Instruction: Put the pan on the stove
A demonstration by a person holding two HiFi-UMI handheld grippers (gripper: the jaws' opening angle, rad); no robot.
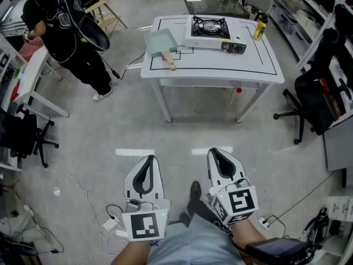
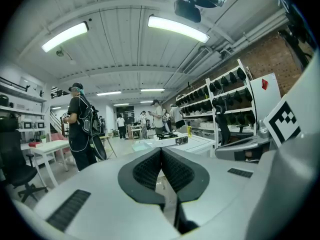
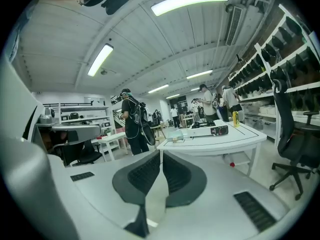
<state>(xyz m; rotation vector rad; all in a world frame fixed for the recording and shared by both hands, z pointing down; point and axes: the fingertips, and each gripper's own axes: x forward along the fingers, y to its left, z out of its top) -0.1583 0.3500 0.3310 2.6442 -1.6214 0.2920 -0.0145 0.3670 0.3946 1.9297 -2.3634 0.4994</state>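
1. Pale-blue and square, with a wooden handle, the pan [image 1: 160,42] is seen in the head view lying flat on the left part of the white table [image 1: 259,70]. Its handle is turned toward the near edge.
2. The portable gas stove [image 1: 211,31] is set just to the right of the pan on the same tabletop. The pan is beside the stove, not on its burner.
3. A yellow bottle [image 1: 259,29] is stood near the table's far right, past the stove.
4. The left gripper [image 1: 149,159] is held low at the bottom of the head view, well apart from the table, with bare floor [image 1: 182,131] between them. In the left gripper view its jaws are seen pressed together at the tips, with nothing caught between them.
5. The right gripper [image 1: 213,151] is held just beside the left one, equally far from the table. Its jaws are likewise closed tip to tip and empty.
6. Both grippers are pointed toward the table. The pan is placed far ahead of the left gripper and slightly to its right, and ahead and to the left of the right gripper, which is lined up more with the stove.
7. In the left gripper view the pan [image 2: 143,144] is made out small, just above and left of the closed tips. In the right gripper view it [image 3: 175,134] is seen at the table's left end.
8. A person in black clothing [image 1: 71,37] is seen standing left of the table, and a black office chair [image 1: 311,101] is placed at its right.
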